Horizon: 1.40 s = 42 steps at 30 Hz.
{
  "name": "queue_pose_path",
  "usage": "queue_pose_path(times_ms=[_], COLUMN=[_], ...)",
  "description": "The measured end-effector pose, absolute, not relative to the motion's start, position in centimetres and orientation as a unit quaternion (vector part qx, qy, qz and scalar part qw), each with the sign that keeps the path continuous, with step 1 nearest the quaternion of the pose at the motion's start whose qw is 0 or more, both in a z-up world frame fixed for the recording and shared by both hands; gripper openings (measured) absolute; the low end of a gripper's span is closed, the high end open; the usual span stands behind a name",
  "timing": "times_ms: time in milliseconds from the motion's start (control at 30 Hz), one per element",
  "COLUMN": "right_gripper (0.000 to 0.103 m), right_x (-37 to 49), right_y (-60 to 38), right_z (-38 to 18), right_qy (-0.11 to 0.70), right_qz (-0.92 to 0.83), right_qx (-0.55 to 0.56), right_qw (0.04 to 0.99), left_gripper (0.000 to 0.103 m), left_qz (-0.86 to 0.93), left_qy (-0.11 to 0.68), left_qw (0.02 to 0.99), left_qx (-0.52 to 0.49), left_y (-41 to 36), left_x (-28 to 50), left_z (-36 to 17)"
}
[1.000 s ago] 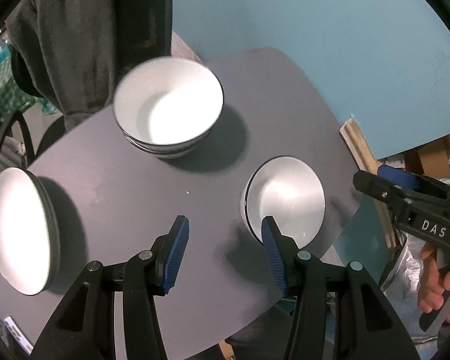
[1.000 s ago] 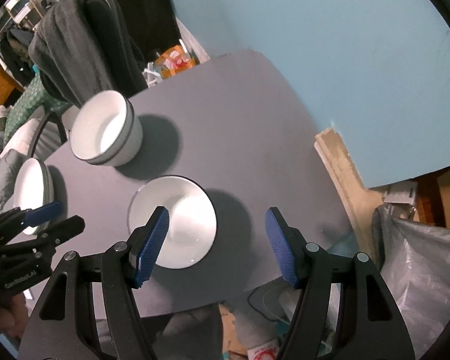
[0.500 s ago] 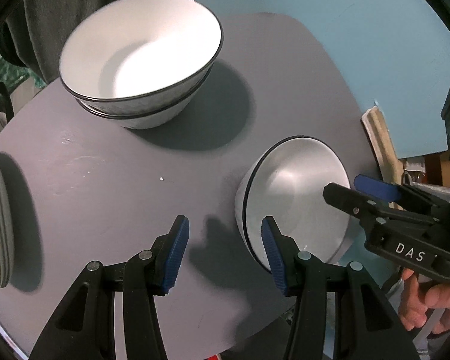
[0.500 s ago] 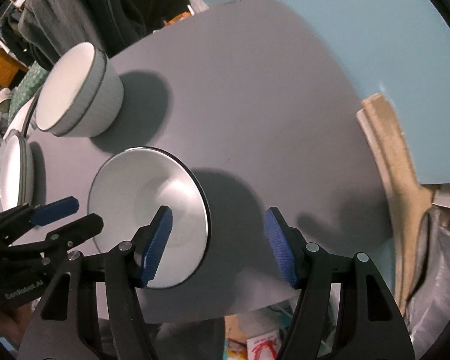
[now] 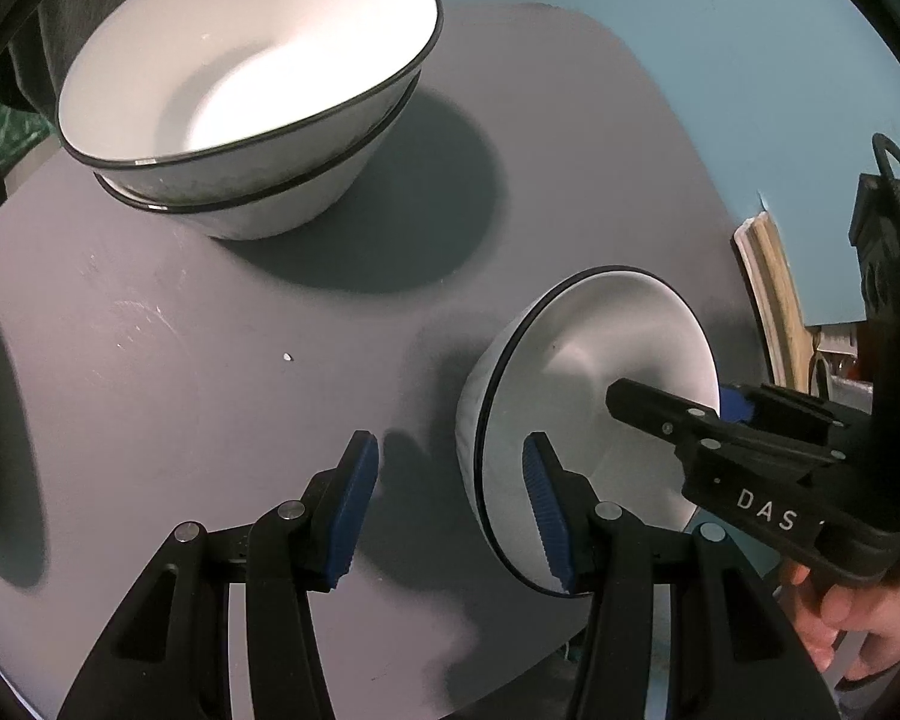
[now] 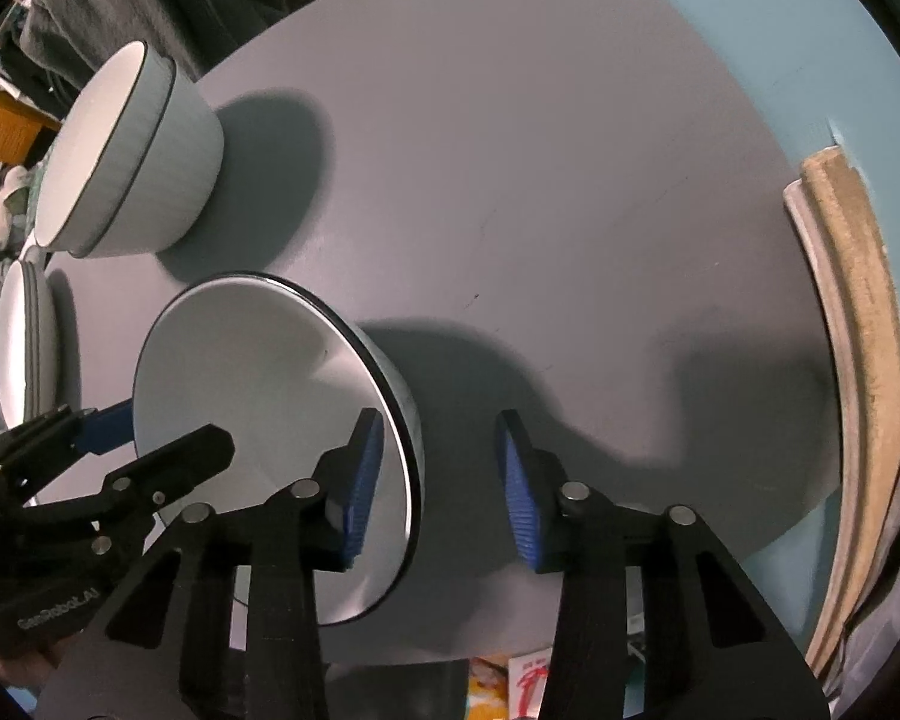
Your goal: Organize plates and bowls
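Straddling opposite sides of a single white bowl (image 5: 594,372) near the tabletop's (image 5: 180,360) front edge, both grippers have one blue pad inside the rim and one outside. The left gripper (image 5: 450,510) stands open, its pads clear of the wall. The right gripper (image 6: 441,480) is closing around the rim, pads not yet pressing. Farther back sit two nested bowls (image 5: 252,90), and stacked plates (image 6: 24,342) lie at the far left.

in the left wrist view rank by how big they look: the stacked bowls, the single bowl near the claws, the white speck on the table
1. stacked bowls
2. single bowl, though nearness to the camera makes the true size difference between the bowls unsure
3. white speck, tiny
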State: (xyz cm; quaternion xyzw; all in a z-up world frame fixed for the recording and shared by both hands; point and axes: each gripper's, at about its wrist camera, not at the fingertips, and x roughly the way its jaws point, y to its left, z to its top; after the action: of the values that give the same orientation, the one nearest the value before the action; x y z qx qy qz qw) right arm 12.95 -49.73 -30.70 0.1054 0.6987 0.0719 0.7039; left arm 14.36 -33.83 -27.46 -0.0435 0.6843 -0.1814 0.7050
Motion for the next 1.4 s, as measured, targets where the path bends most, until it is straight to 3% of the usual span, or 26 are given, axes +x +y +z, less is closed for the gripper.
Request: queue_pose_path(times_ms=[167, 400, 1400], right_gripper=[0.021, 0.012, 0.01], right_x=[12.8, 13.0, 14.2], right_y=[-49.4, -48.6, -40.1], right_z=[-30.8, -30.8, -31.0], right_qy=[0.701, 0.701, 0.709], right_qz=[0.078, 0.08, 0.141], right_qx=[0.109, 0.102, 0.103], right_qw=[0.7, 0.702, 0.683], left_gripper=[0.032, 0.014, 0.013], left_qz=[-0.186, -0.206, -0.134], left_qy=[0.694, 0.698, 0.704], left_qw=[0.694, 0.683, 0.693], left_qx=[-0.048, -0.063, -0.075], left_y=[-34.1, -34.4, -25.7], left_x=[14.4, 14.7, 12.0], left_z=[-28.2, -28.5, -27.7])
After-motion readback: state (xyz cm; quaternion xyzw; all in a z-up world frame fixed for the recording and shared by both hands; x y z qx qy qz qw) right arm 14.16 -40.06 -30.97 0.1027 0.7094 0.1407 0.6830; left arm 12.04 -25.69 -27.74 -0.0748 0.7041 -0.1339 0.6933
